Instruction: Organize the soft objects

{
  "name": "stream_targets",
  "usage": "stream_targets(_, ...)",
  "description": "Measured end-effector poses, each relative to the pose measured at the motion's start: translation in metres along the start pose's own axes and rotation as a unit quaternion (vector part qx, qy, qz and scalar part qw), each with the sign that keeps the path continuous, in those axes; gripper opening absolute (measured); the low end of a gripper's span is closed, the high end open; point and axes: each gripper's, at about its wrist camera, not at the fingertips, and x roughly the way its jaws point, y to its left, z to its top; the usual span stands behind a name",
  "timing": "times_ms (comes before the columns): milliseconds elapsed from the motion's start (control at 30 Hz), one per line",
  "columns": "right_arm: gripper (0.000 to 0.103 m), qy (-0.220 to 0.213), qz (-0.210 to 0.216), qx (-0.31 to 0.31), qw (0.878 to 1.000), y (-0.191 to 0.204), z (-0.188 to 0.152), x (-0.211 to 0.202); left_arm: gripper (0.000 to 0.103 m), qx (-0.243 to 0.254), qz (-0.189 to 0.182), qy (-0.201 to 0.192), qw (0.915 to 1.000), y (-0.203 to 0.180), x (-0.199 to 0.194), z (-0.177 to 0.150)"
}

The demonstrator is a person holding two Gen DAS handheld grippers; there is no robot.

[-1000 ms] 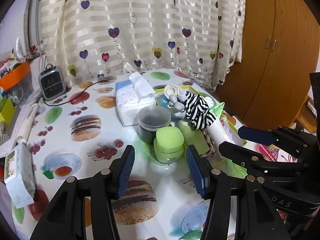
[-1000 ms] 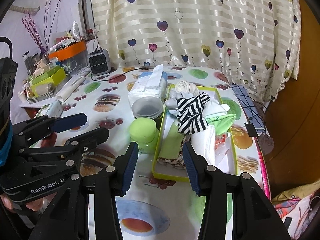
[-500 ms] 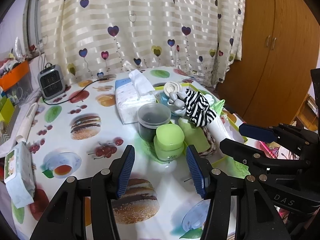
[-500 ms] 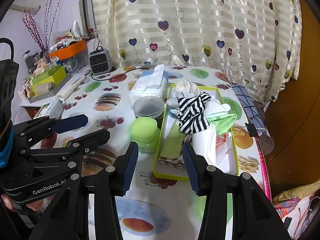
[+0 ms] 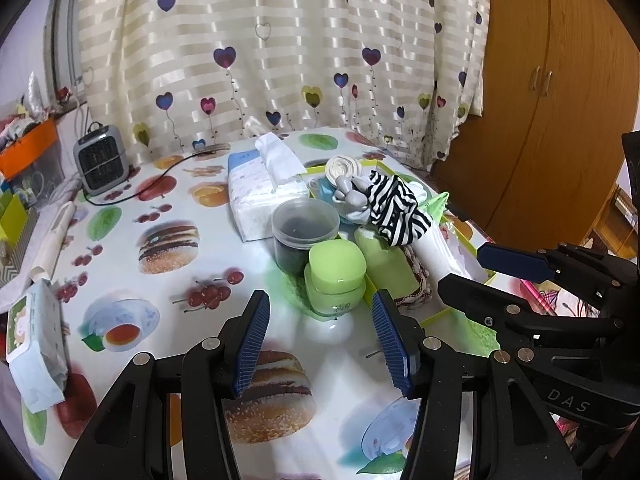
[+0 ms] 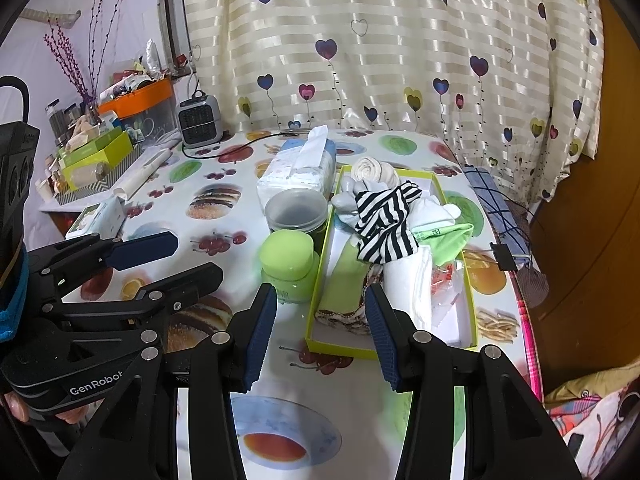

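Since a second ago we have shifted very little: both views show the table contents sitting slightly nearer and lower in frame, and neither tool has taken anything up.

We hold the left gripper [image 5: 320, 336] above the printed tablecloth [image 5: 120, 240] with its blue pads spread wide and nothing between them; the green jar [image 5: 336, 276] stands just beyond the gap. We hold the right gripper [image 6: 320, 332] wide too, empty, its fingers framing the near end of the yellow-green box [image 6: 474, 320].

That box lies on the right part of the table and carries the soft things heaped together: a black-and-white striped cloth [image 6: 384, 224] draped on top, grey socks [image 6: 348, 200] under its far edge, a rolled cream sock [image 6: 372, 170] at the far end, a light green cloth [image 6: 448, 242] to the right, a white folded cloth [image 6: 412, 284] and a pale green folded piece [image 6: 344, 280] nearer us. We cannot tell what lies beneath the pile.

Just left of the box stand the green jar and, behind it, a clear tub [image 6: 296, 210] with a dark filling, then a tissue pack [image 6: 300, 168]. A small grey heater [image 6: 199, 120] stands by the heart-patterned curtain [image 6: 400, 40], and a wet-wipe pack [image 5: 34, 340] lies at the left edge.
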Motion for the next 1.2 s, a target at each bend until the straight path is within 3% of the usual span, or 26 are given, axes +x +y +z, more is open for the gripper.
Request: stream_targets(1200,0.047,0.006,0.000,0.002,1.000,-0.0076,-0.0071,0.0054,0.053,0.000,-0.003,0.005,1.0000,-0.0040,0.0040,-0.0067)
